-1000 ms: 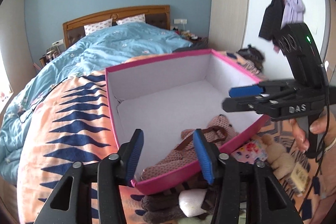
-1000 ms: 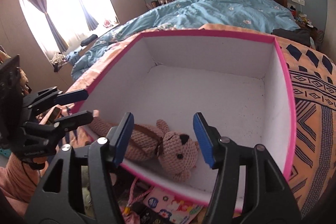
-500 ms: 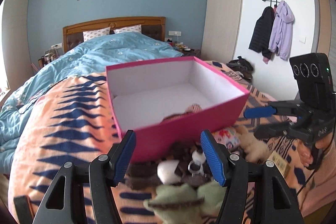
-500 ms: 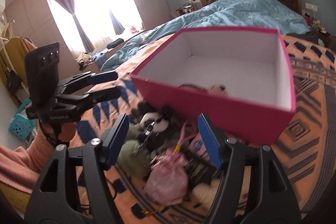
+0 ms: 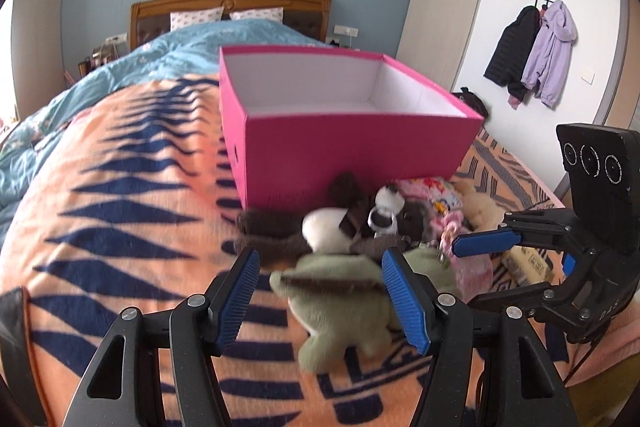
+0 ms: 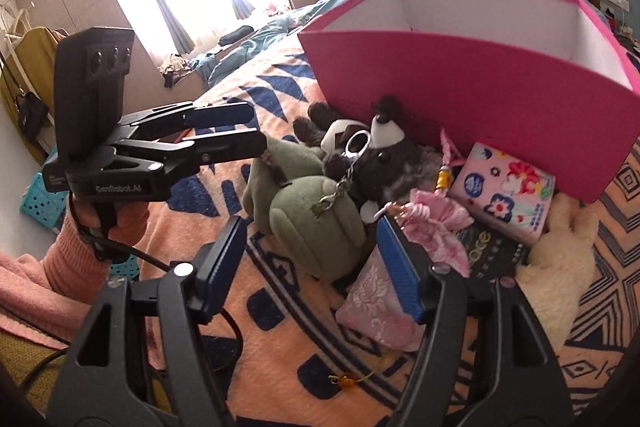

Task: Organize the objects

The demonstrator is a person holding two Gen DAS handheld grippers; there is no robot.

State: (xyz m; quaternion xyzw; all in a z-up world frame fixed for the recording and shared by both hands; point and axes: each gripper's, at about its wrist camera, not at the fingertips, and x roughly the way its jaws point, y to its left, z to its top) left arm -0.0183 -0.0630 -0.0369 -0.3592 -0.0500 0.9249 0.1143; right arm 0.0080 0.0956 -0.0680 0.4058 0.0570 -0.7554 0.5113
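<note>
Both hand-held grippers stood released, nothing between their pads: the left hand-held gripper hovered over the green plush toy, and the right hand-held gripper faced the same toy from the other side. The toys lay heaped on the bed's orange blanket just in front of the pink box, outside it. The likely trouble was the tangle: a metal keyring chain ran from the dark plush dog down across the green toy, so lifting one could have dragged the other along or spilled the pink doll and tissue pack beside them. With both grippers aimed at one toy, they could also have collided. A second earlier both cameras looked down into the box at a knitted bear; since then the grippers had drawn back, dropped lower and spread their jaws wider.
</note>
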